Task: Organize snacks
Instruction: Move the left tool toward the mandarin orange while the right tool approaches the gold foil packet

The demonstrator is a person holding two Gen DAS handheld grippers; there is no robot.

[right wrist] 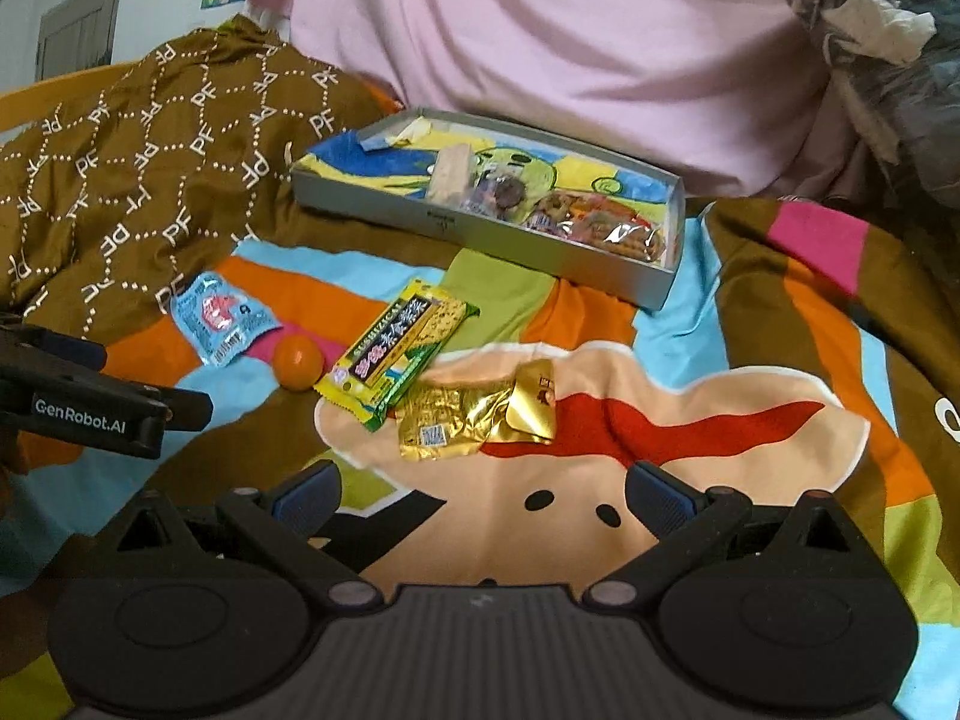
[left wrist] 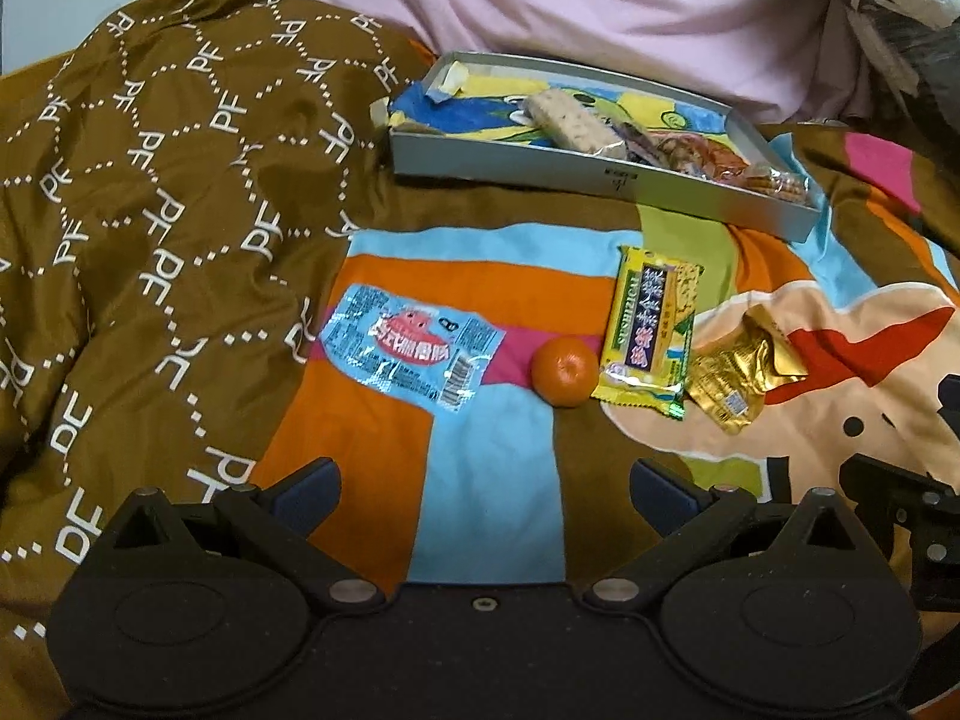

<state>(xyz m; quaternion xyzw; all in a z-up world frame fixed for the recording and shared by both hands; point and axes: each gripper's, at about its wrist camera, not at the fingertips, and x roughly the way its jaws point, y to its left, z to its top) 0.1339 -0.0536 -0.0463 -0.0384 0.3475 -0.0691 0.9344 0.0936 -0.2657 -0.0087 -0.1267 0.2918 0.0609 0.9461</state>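
On the colourful bedspread lie a light-blue snack packet (left wrist: 411,354) (right wrist: 222,324), a small orange (left wrist: 565,370) (right wrist: 298,362), a yellow-green cracker pack (left wrist: 653,330) (right wrist: 401,351) and a crumpled gold wrapper (left wrist: 741,369) (right wrist: 480,414). Behind them sits a shallow grey box (left wrist: 600,180) (right wrist: 480,228) with several wrapped snacks at its right end. My left gripper (left wrist: 483,489) is open and empty, short of the orange. Short of the gold wrapper, my right gripper (right wrist: 480,492) is open and empty too. In the right wrist view the left gripper's body (right wrist: 90,408) shows at the left edge.
A brown quilt with a white "PF" pattern (left wrist: 150,210) (right wrist: 120,180) is bunched up on the left. Pink fabric (left wrist: 570,6) (right wrist: 570,42) rises behind the box. A dark bundle (left wrist: 900,18) (right wrist: 888,48) fills the upper right corner.
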